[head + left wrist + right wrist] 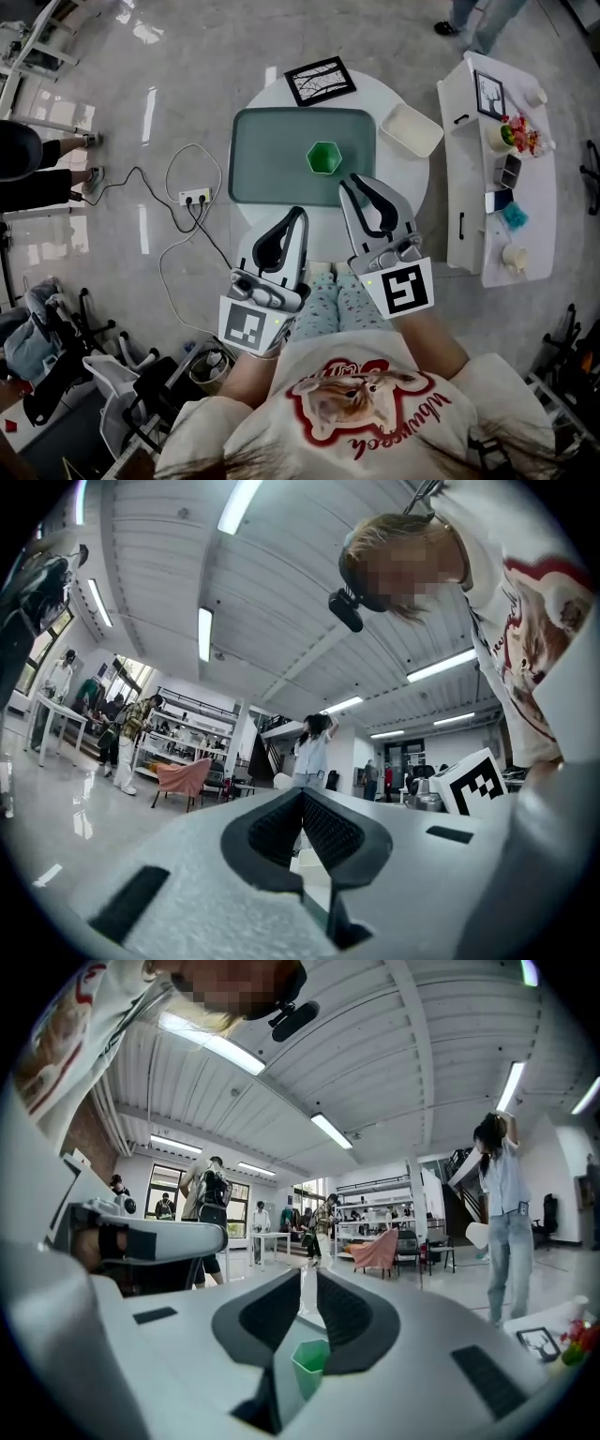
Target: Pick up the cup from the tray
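Note:
A small green cup (pixel 323 157) stands upright on the grey-green tray (pixel 267 159), right of its middle, on a round white table. In the right gripper view the cup (pixel 309 1361) shows low between the jaws, still ahead of them. My right gripper (pixel 348 181) hangs over the tray's near right edge, just short of the cup, shut and holding nothing; its tips (pixel 309 1275) nearly meet. My left gripper (pixel 299 215) is at the tray's near edge, left of the cup, shut and holding nothing, with its tips (pixel 302 794) together.
A white rectangular bin (pixel 411 129) sits right of the tray and a framed black picture (pixel 320 81) behind it. A white side table (pixel 469 187) with small items stands at the right. A power strip (pixel 194 197) and cables lie on the floor at the left.

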`<state>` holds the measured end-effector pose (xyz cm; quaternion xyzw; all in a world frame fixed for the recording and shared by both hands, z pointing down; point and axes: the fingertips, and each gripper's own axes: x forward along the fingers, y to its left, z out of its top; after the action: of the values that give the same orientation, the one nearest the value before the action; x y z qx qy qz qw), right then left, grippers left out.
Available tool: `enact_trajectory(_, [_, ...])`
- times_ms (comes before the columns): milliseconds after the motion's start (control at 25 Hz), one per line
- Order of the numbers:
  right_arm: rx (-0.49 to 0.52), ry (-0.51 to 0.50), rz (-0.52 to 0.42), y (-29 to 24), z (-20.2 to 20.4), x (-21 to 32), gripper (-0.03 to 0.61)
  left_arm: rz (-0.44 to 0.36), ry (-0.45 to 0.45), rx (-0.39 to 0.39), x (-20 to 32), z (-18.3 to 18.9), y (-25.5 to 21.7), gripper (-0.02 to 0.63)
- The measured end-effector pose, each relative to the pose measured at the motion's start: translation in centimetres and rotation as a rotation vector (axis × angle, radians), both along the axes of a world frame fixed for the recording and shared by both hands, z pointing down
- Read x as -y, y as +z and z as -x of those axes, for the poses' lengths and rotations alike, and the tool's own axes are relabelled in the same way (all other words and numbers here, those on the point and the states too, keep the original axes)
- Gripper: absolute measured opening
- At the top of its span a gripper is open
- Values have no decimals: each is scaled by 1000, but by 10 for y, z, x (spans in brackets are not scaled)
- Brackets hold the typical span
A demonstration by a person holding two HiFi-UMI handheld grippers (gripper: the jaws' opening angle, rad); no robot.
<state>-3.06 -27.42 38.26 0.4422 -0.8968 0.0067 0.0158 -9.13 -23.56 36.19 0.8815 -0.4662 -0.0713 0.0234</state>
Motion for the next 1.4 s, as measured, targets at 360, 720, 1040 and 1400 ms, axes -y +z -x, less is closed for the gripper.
enact_trajectory(360, [-60, -29, 35, 56, 12, 14, 153, 50, 3, -34, 0, 4, 22, 14])
enact_trajectory(720, [-111, -31, 76, 98, 22, 27, 255, 108, 7, -52, -7, 2, 49, 14])
enact_trajectory(1040, [-109, -15, 131, 132, 27, 46, 299, 134, -11, -49, -12, 7, 63, 14])
enact_trajectory(1400, [-70, -18, 209, 165, 34, 63, 336, 164, -43, -64, -16, 21, 73, 14])
